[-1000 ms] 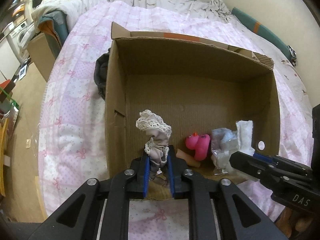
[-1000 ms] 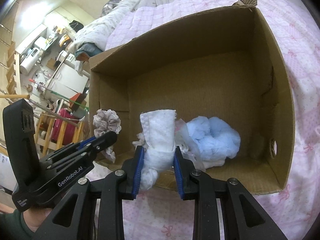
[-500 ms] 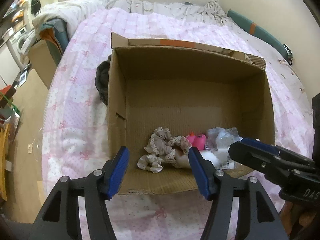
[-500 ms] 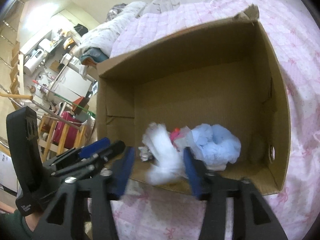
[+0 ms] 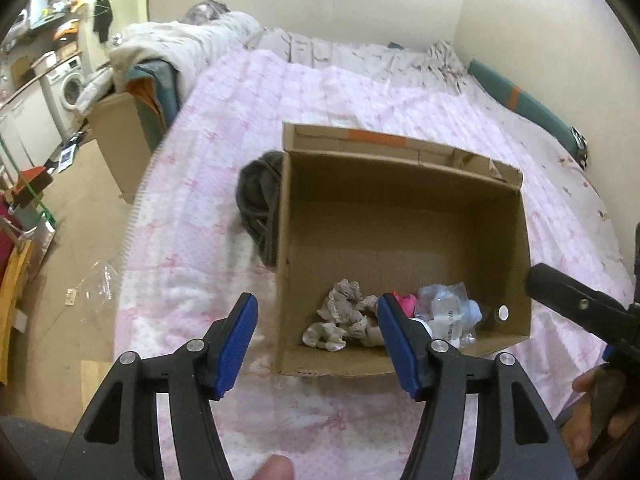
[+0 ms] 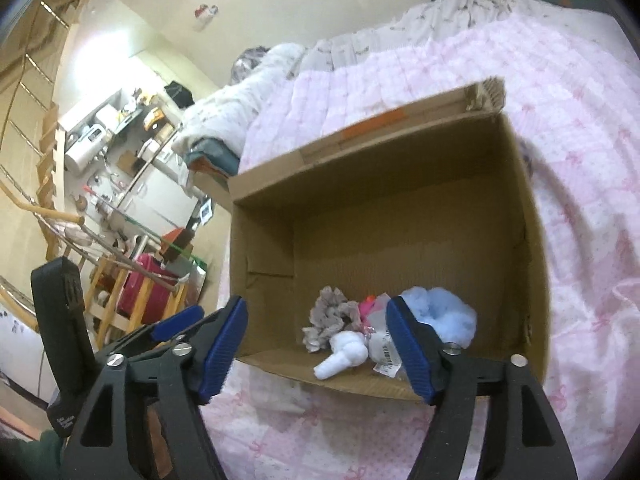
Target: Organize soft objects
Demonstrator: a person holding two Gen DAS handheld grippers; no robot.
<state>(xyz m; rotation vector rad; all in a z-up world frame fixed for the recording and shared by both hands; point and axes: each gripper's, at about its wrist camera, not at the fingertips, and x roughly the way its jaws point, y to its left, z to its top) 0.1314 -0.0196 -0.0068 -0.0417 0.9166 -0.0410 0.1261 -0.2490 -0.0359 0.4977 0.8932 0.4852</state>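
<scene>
An open cardboard box [image 5: 404, 184] [image 6: 516, 208] stands on the pink quilted bed. At its near wall lie a beige lace cloth [image 5: 340, 312] [image 6: 326, 316], a white soft piece [image 6: 344, 354], a pink toy [image 5: 406, 302] [image 6: 366, 306], a clear plastic bag [image 5: 444, 308] and a light blue fluffy thing [image 6: 440, 314]. My left gripper [image 5: 316, 336] hangs above the box's near left corner, its jaws opening and nothing between them. My right gripper [image 6: 316, 340] hovers over the near edge, its jaws opening too, nothing between its pads.
A dark grey garment [image 5: 258, 204] lies against the box's left outer wall. The bed [image 5: 360, 100] carries rumpled bedding at its far end. Left of the bed are bare floor, a second cardboard box [image 5: 120, 136] and a washing machine [image 5: 66, 88].
Both grippers have let go. The beige lace cloth and the white piece dropped into the box. Both hands have risen and drawn back, so the box looks smaller.
</scene>
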